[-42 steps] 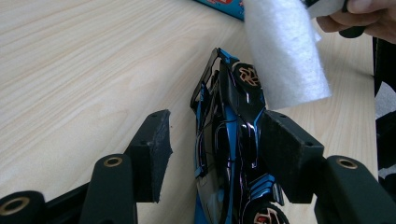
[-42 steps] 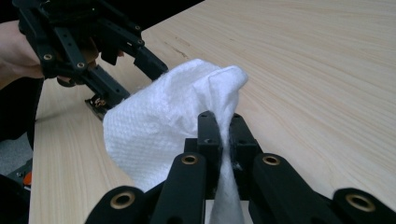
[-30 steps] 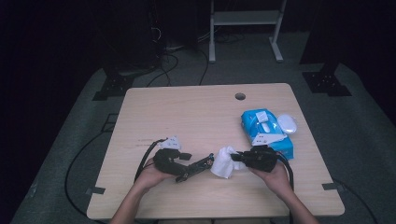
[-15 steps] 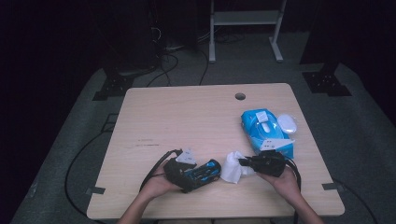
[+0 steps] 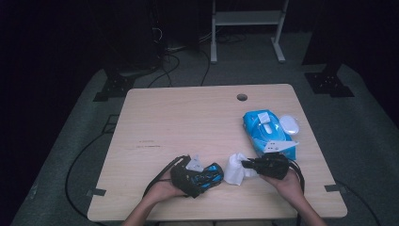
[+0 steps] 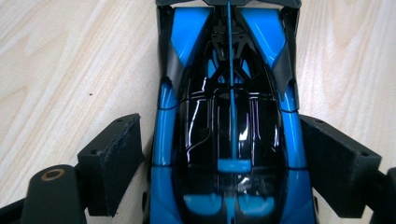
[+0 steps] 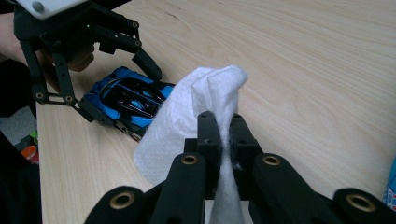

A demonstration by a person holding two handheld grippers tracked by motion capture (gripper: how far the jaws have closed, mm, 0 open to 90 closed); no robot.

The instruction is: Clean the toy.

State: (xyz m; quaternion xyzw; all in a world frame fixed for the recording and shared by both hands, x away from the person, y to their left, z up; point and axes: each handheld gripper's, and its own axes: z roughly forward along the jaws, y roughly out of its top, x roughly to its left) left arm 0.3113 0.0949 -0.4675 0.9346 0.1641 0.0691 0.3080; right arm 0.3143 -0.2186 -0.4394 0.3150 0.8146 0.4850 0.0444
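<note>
Left gripper (image 5: pixel 207 177) clasps a blue toy car (image 6: pixel 229 121) by its sides at the tabletop's (image 5: pixel 188 122) near edge, while the right gripper (image 7: pixel 223 128) pinches a white wipe (image 7: pixel 196 107) just beside it; a blue wipes pack (image 5: pixel 266 132) lies nearby.

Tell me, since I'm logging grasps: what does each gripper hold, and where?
The left gripper clamps the blue toy car across its sides; the right gripper pinches a bunched fold of the white wipe.
</note>
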